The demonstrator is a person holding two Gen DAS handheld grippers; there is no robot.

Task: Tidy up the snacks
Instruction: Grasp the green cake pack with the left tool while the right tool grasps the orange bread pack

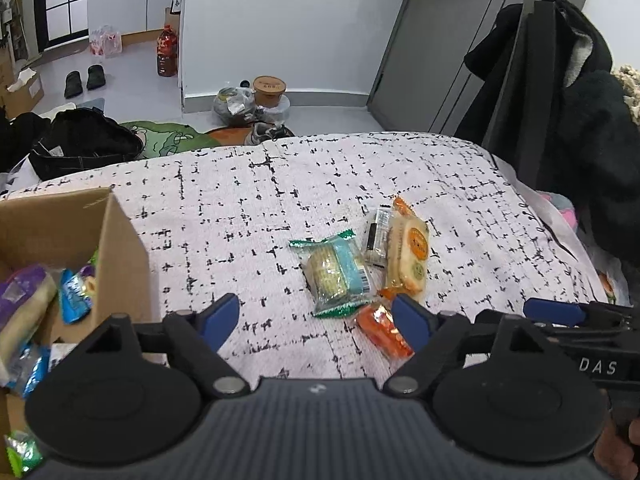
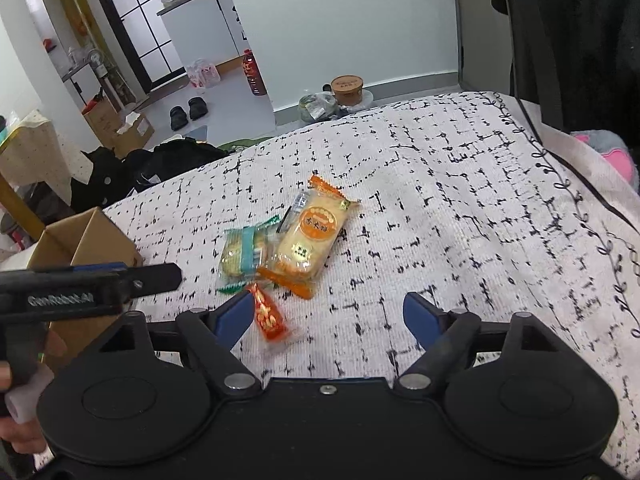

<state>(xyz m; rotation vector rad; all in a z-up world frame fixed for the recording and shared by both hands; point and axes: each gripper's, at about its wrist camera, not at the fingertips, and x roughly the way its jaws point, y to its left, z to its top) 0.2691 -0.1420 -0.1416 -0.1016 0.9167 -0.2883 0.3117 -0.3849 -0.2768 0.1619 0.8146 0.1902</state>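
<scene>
Even, cool indoor light fills both views, bright on the white wall (image 1: 280,20) and pale cloth (image 1: 280,184), with only faint, soft shadows under the snacks (image 2: 280,248). Small glints sit on the wrappers. Fisheye bending curves door (image 1: 420,40) and edges; the corners go dark; focus stays fairly sharp throughout

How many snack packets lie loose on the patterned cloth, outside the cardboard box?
4. A green cracker packet, a large orange rice-cracker packet beside it, a clear dark-striped packet partly under that, and a small orange packet nearest. Others may be hidden.
</scene>
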